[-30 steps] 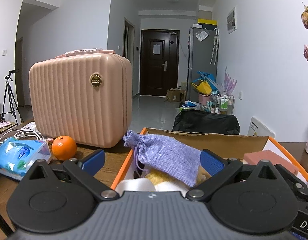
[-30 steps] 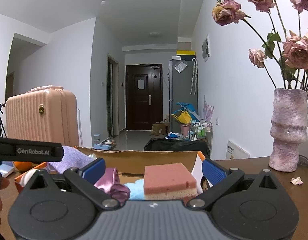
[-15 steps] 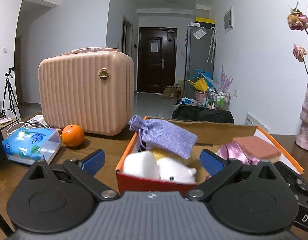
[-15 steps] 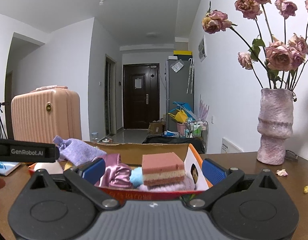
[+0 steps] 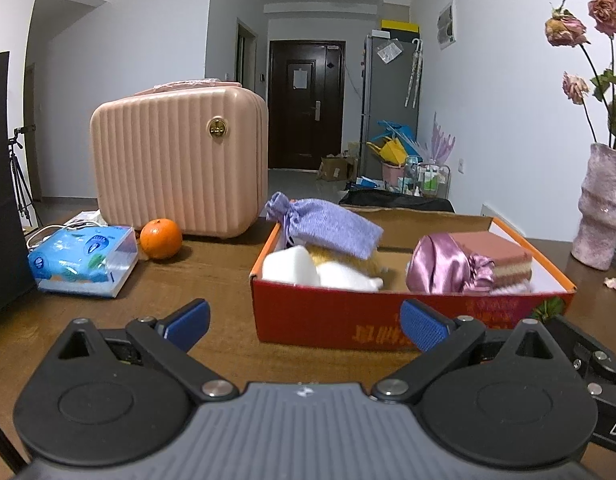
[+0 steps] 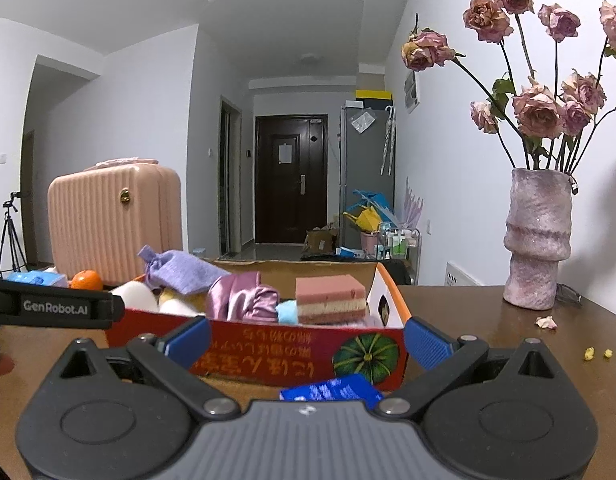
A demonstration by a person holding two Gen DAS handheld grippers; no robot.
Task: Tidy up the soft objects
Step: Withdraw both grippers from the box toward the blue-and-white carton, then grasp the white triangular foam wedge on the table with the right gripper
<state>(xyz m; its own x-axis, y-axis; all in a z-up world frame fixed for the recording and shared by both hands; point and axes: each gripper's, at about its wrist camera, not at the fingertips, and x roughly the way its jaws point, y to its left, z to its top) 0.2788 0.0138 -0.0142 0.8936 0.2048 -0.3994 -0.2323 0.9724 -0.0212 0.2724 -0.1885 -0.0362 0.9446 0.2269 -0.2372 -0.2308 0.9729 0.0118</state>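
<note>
A red cardboard box (image 5: 328,318) (image 6: 267,350) stands on the wooden table. It holds a lilac drawstring pouch (image 5: 328,227) (image 6: 179,268) lying over a white and yellow plush (image 5: 320,268), a shiny pink satin pouch (image 5: 444,266) (image 6: 239,298) and a pink sponge (image 5: 496,258) (image 6: 330,298). My left gripper (image 5: 303,322) is open, just in front of the box's near wall, nothing in it. My right gripper (image 6: 305,338) is open too, before the box's right half, above a blue packet (image 6: 328,392).
A pink ribbed case (image 5: 179,160), an orange (image 5: 160,233) and a blue tissue pack (image 5: 81,260) stand left of the box. A pink vase (image 6: 536,236) with dried roses stands at the right, with petals and crumbs (image 6: 546,322) on the table.
Both grippers have drawn back from over the box towards me and lowered; the box's red front wall now shows in both views. The lilac pouch stays on the plush.
</note>
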